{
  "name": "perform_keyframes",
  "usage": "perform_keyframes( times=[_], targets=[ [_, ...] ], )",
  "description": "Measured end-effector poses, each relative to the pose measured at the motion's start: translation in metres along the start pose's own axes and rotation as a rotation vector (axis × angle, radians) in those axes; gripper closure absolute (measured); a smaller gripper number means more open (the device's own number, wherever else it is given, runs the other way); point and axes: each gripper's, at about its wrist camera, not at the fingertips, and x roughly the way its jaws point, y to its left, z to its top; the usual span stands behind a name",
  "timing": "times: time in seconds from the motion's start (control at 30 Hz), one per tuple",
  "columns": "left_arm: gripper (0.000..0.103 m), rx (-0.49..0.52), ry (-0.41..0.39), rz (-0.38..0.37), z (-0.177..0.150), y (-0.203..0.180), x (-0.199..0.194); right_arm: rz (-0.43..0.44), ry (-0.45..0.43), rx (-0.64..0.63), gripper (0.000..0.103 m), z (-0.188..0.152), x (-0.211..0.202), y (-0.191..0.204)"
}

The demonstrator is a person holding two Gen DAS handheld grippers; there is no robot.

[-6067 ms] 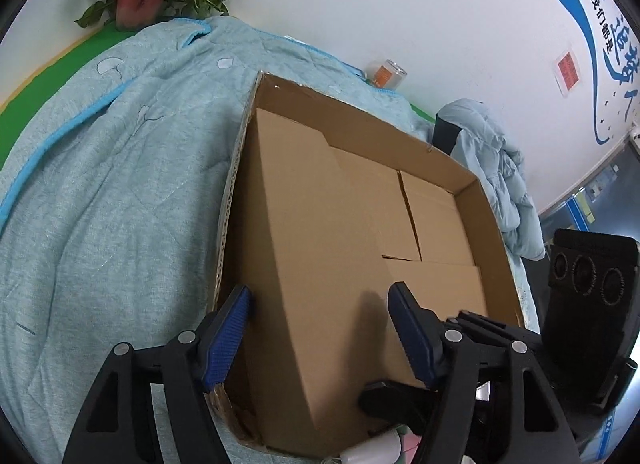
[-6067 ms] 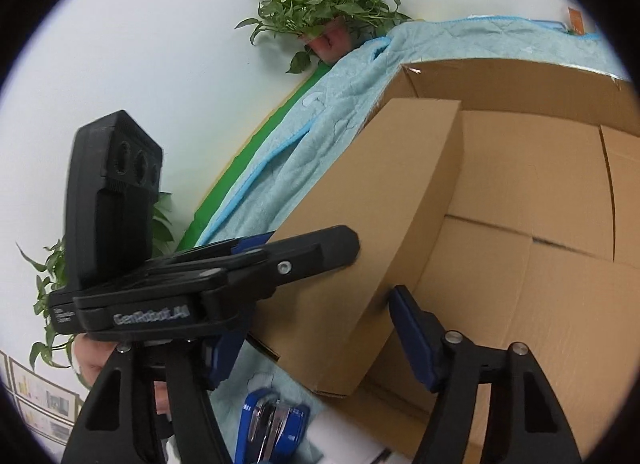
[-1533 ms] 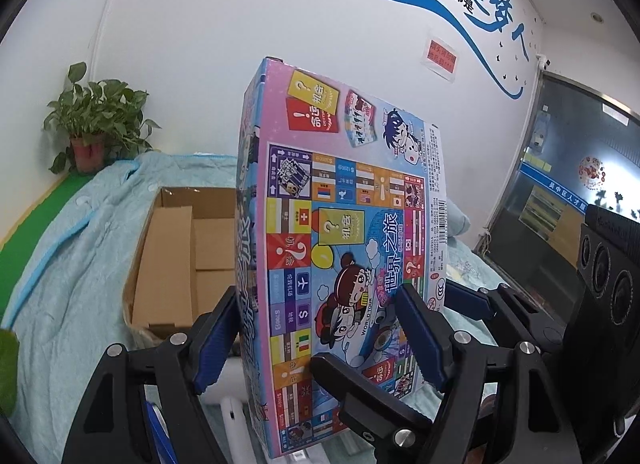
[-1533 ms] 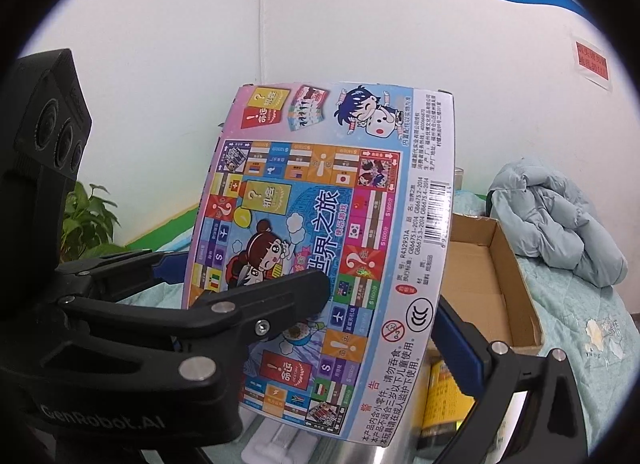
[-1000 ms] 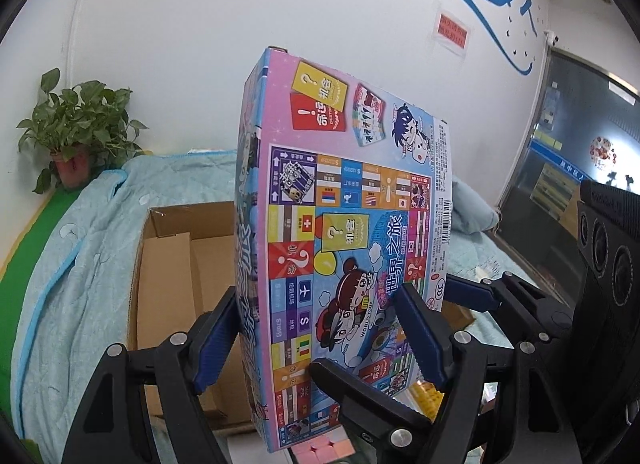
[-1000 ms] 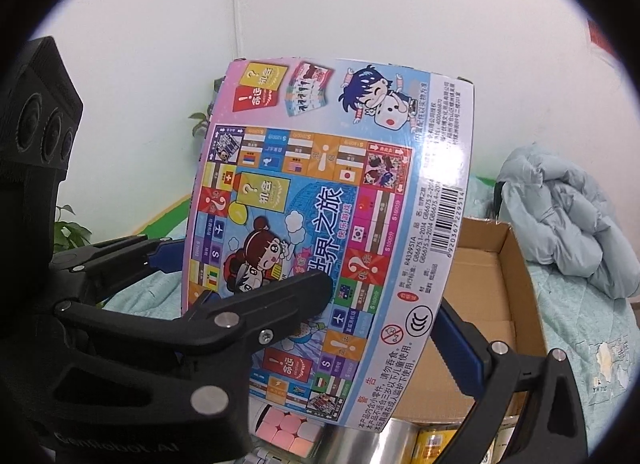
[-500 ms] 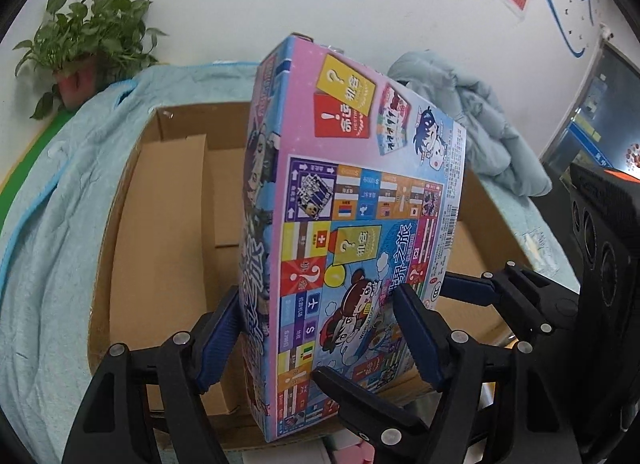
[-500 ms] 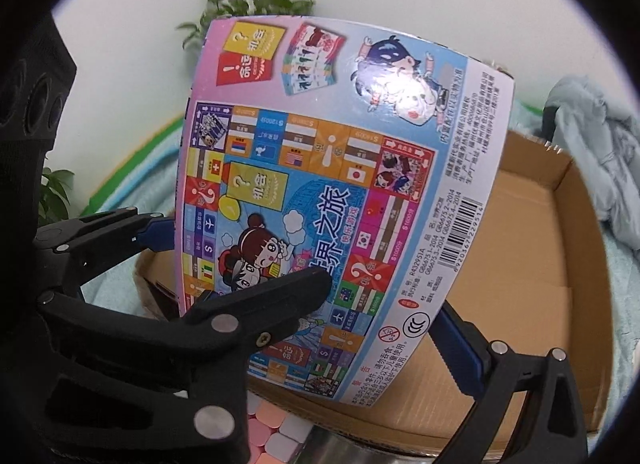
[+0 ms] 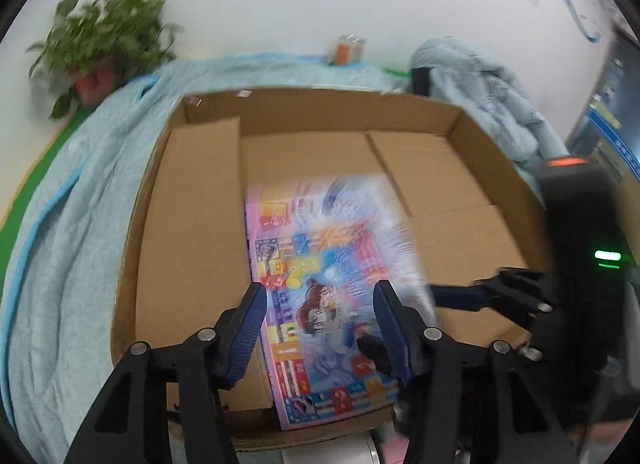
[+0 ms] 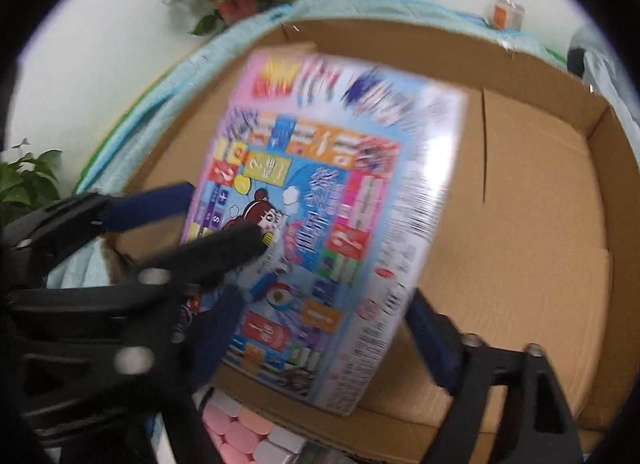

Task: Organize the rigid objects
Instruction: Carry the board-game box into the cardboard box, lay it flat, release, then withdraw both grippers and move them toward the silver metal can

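Observation:
The colourful board game box (image 9: 332, 264) lies blurred, face up, on the floor of the big open cardboard carton (image 9: 320, 98), beside its left inner flap. My left gripper (image 9: 320, 316) hovers over the game box's near end; its jaws are closing and the blue pads do not press on it. In the right wrist view the game box (image 10: 332, 184) looks tilted over the carton (image 10: 400, 44). My right gripper (image 10: 320, 336) straddles its near edge, jaws closing, with no grip visible. The left gripper's fingers (image 10: 240, 240) cross in from the left.
The carton rests on a light blue quilt (image 9: 72, 224). A potted plant (image 9: 100, 44) stands at the back left, an orange jar (image 9: 346, 49) by the wall, a pale jacket (image 9: 480, 84) at the back right. Pink cube pieces (image 10: 240, 428) lie just before the carton's near wall.
The game box, held upright between both grippers above the carton, has come free and dropped flat into it. Both grippers sank, tipped downward, and their jaws narrowed.

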Motion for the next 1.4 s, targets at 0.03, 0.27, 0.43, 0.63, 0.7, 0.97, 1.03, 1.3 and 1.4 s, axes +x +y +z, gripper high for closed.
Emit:
perform_keyframes(
  times=[0.03,0.27,0.43,0.63,0.7,0.97,1.03,1.3,1.4],
  targets=[
    [0.050,0.010,-0.010,0.006,-0.001,-0.001,-0.004,-0.001,0.020,0.000,0.041,-0.002,0.003,-0.001],
    [0.044,0.026,-0.187,0.034,-0.025,-0.007,-0.070,0.059,-0.032,0.009,0.039,-0.006,-0.019,-0.016],
    [0.001,-0.005,-0.411,0.116,-0.059,-0.012,-0.129,-0.035,-0.264,0.047,0.019,-0.046,-0.090,-0.021],
    [0.001,-0.038,-0.520,0.267,-0.092,-0.035,-0.179,-0.118,-0.355,0.074,0.018,-0.101,-0.134,-0.017],
    [0.001,-0.060,-0.491,0.302,-0.101,-0.045,-0.188,-0.126,-0.376,0.074,0.019,-0.109,-0.138,-0.017],
    [0.001,-0.073,-0.404,0.286,-0.154,-0.081,-0.213,-0.170,-0.421,0.075,0.096,-0.148,-0.157,-0.012],
    [0.026,-0.076,-0.351,0.255,-0.164,-0.086,-0.211,-0.176,-0.440,0.079,0.096,-0.160,-0.163,-0.009],
    [0.000,-0.131,-0.216,0.180,-0.189,-0.094,-0.199,-0.168,-0.505,0.101,0.013,-0.189,-0.176,-0.005],
    [0.001,-0.131,-0.293,0.183,-0.193,-0.095,-0.201,-0.159,-0.494,0.119,0.013,-0.191,-0.171,-0.010]
  ],
)
